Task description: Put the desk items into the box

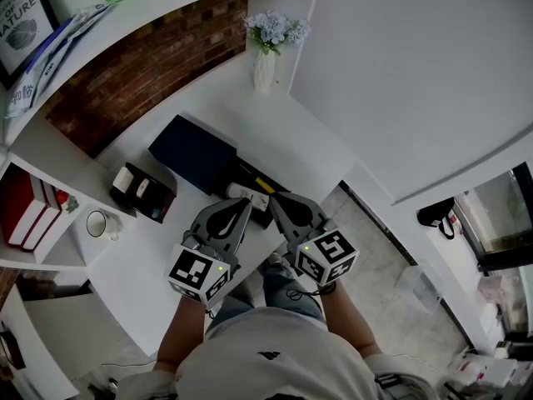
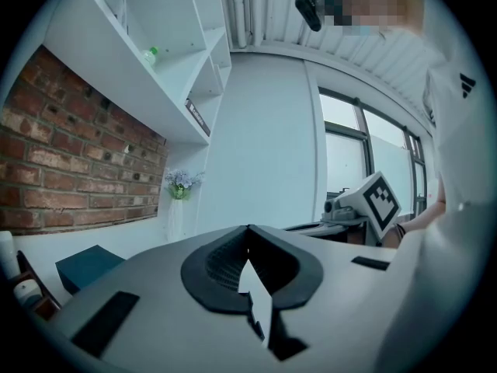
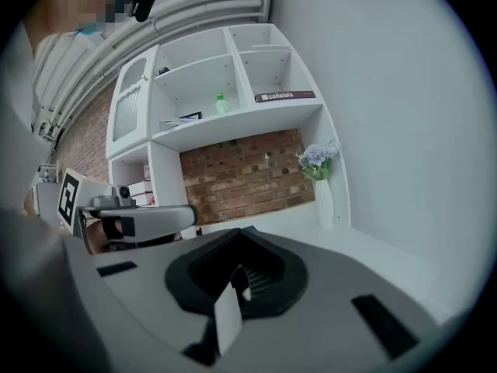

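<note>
A brick wall (image 1: 150,65) backs the white desk (image 1: 137,265), white shelves (image 3: 194,84) above, windows (image 2: 342,154) nearby.

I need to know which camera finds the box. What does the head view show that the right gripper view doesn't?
Only the head view: the dark blue box on the desk, a black device beside it, and a white mug. Only the right gripper view: a dark book lying in an upper shelf compartment. Both: the flower vase, the brick wall and the left gripper.
</note>
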`<state>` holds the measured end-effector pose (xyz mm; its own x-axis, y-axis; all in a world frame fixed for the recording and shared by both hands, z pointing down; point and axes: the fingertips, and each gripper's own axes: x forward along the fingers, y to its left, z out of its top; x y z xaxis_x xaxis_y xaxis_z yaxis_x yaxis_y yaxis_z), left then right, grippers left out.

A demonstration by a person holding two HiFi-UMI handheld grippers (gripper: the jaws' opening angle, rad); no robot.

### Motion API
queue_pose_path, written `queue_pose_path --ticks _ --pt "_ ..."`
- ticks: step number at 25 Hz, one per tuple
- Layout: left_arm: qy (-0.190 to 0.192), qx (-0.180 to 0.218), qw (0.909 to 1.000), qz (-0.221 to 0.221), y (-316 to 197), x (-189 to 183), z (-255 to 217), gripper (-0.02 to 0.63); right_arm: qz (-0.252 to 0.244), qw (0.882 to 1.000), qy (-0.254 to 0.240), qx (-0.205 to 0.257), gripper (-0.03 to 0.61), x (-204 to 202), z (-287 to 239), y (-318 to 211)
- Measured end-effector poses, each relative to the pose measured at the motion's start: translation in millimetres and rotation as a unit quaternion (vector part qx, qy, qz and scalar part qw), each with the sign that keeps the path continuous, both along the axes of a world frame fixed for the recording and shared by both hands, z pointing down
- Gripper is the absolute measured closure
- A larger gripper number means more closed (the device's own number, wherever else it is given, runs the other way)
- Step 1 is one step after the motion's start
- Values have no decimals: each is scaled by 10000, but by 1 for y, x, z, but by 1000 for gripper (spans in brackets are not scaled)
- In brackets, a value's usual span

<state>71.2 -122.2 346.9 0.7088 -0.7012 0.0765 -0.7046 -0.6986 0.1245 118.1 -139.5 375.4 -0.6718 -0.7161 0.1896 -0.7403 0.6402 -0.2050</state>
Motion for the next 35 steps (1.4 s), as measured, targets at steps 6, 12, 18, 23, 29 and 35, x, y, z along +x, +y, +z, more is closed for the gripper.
queue_pose_path --ticks 6,12,18,23,29,35 --pt "-239 157 9996 27 7 3 -4 603 -107 9998 -79 165 569 -6 -14 9" --pt "-112 70 9998 -113 10 -6 -7 603 -238 9994 -90 252 569 -15 -20 15" --pt "-95 101 9994 -333 15 -18 -11 603 -471 9982 -88 359 569 -29 -28 18" --pt "-75 129 9975 -688 21 -37 -13 603 -822 9957 -125 397 569 -49 -34 22" --pt "-51 125 9910 -1330 33 -74 -16 603 -1423 9889 -174 399 569 -85 -38 30" --pt "-36 112 9784 -2064 55 -113 -16 603 -2128 9762 -216 351 569 -128 -38 46"
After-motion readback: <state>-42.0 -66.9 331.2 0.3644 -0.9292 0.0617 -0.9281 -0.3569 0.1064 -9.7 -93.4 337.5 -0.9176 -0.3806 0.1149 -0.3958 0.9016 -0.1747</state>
